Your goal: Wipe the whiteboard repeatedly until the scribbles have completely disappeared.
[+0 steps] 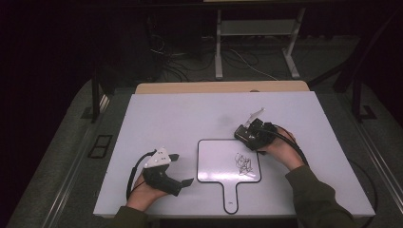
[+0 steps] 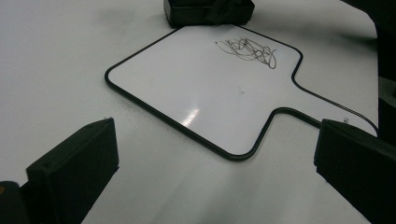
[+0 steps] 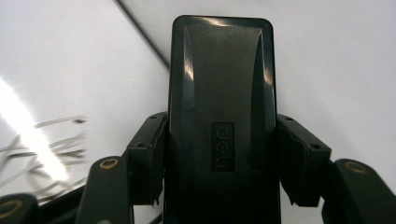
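White table (image 1: pixel 190 118), dim room around it. A small paddle-shaped whiteboard (image 1: pixel 223 161) lies flat near the person's edge, handle pointing toward the person. Grey scribble (image 1: pixel 243 164) on its right half, toward the upper corner.

Right gripper (image 1: pixel 249 135) sits at the board's upper right corner, held in the right hand (image 1: pixel 280 145). Its jaws are clamped on a black eraser (image 3: pixel 222 116), one jaw on each long side (the right gripper view shows a raised "deli" mark on the eraser's back). The eraser (image 1: pixel 244 137) is low over the board's corner edge; whether it touches the surface I cannot tell. The scribble (image 3: pixel 46 149) lies just beside it, on the board.

Left gripper (image 1: pixel 178 168) rests on the table left of the board, in the left hand (image 1: pixel 142 190), jaws spread wide with nothing between them. Its own view looks across the board (image 2: pixel 205 88) to the scribble (image 2: pixel 250 49) and the eraser (image 2: pixel 208 11) at the far corner.

Cables trail from both grippers.
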`<state>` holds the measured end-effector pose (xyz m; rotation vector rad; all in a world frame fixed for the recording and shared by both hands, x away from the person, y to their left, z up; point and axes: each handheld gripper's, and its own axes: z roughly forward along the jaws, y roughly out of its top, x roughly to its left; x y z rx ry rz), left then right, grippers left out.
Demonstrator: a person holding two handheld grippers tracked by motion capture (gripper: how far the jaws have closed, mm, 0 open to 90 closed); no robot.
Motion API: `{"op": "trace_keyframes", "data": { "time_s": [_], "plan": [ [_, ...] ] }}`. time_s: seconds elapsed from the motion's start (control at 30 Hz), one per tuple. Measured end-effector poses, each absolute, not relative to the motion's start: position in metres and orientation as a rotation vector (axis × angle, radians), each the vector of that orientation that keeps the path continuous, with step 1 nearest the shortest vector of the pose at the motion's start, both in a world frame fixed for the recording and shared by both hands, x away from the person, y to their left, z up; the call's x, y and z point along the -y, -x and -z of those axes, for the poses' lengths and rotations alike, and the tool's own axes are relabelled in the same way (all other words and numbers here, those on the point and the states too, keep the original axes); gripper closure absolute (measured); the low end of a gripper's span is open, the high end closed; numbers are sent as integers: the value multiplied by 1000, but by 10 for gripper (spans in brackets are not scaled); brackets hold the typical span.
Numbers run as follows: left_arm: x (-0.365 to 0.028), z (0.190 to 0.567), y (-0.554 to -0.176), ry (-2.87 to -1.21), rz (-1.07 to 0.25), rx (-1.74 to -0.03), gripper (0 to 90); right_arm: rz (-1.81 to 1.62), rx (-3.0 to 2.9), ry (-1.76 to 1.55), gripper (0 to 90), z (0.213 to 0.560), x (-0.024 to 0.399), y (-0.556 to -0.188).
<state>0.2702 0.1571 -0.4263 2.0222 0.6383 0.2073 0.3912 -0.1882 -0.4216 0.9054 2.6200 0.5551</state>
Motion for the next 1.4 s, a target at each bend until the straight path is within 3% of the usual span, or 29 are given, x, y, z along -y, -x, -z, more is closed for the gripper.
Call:
{"op": "trace_keyframes", "data": {
  "time_s": [0.67, 1.4],
  "plan": [
    [-157, 425, -270, -2026, -206, -633, 0, -596, -2716, -752, 389, 421, 161, -360],
    [-157, 426, -271, -2027, -207, -629, 0, -559, -2686, -799, 389, 420, 180, -359]
  ]
}}
